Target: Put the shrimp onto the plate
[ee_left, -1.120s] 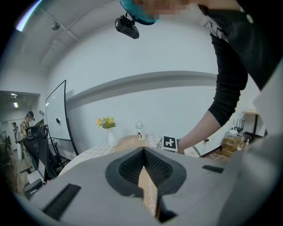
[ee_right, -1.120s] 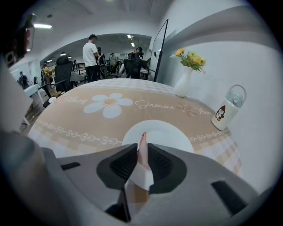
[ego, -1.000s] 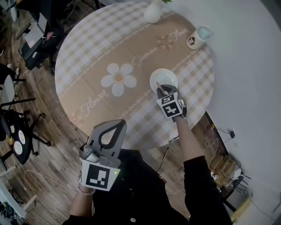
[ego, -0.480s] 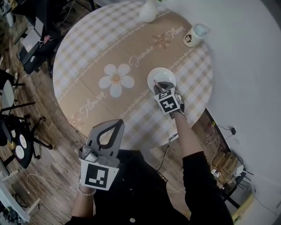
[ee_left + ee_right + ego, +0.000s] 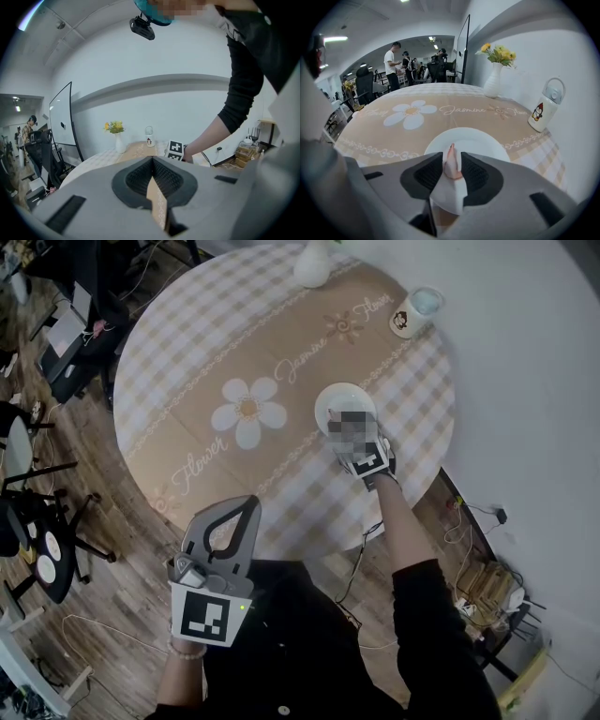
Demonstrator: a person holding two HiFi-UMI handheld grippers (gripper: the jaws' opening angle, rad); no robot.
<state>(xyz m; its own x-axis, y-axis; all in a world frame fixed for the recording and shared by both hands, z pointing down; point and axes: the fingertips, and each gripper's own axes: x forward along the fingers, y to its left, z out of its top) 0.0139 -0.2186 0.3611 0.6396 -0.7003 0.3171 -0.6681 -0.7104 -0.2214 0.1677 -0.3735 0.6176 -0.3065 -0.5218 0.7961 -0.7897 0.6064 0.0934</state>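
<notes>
1. The right gripper (image 5: 452, 158) has its jaws closed on the pink shrimp (image 5: 451, 168). The shrimp's thin end pokes out past the jaw tips.
2. The shrimp is held over the near edge of the white plate (image 5: 480, 139). I cannot tell if it touches the plate.
3. The left gripper (image 5: 152, 162) has its jaws closed together, and there is nothing between them.
4. In the head view, the plate sits on the round desk (image 5: 187, 371), toward 3 o'clock from the desk's middle. The big white flower (image 5: 248, 413) printed on the cloth is just beside the plate, at its 9 o'clock.
5. The left gripper is held off the desk, past its edge at 7 o'clock. It is well apart from the plate.
6. A white vase (image 5: 493, 80) with yellow flowers stands at the desk's 12 o'clock edge.
7. A white bottle (image 5: 545, 107) with a penguin picture stands upright near the desk's 2 o'clock edge.
8. Dark chairs (image 5: 28, 512) stand on the wooden floor at 9 o'clock from the desk.
</notes>
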